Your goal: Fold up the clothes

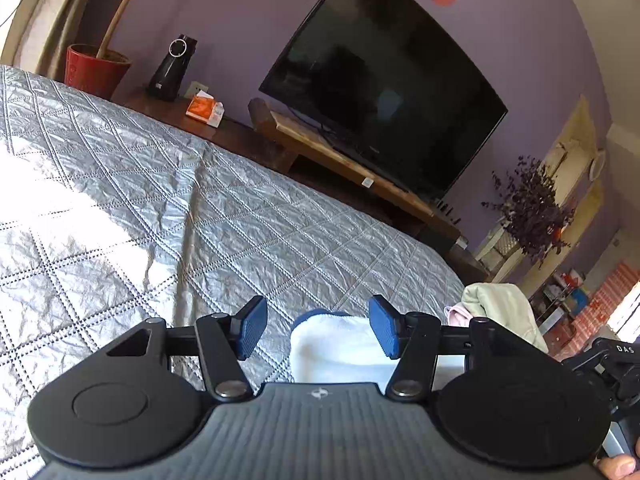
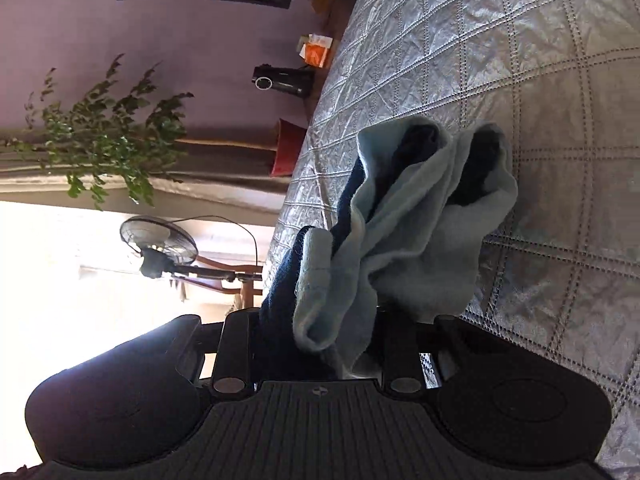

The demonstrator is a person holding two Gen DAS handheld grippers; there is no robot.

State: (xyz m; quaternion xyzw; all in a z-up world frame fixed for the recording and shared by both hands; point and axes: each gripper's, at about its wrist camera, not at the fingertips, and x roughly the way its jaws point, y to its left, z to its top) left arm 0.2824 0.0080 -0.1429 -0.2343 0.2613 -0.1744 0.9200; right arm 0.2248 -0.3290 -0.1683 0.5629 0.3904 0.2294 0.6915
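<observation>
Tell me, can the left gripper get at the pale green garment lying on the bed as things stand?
Probably yes. The left gripper is open and holds nothing, and the green garment lies just beside it on the bed, nothing visibly between.

Purple walls (image 1: 248, 12), dark television (image 1: 384, 80) on wooden stand (image 1: 344, 156), quilted silver bedspread (image 1: 224, 208), bright window light.

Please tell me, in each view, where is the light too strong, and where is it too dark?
Left wrist view: sun glare bleaches the quilt at left; the TV is dark. Right wrist view: the window area is blown out; the backlit right tool and the sock's navy part lose detail.
</observation>
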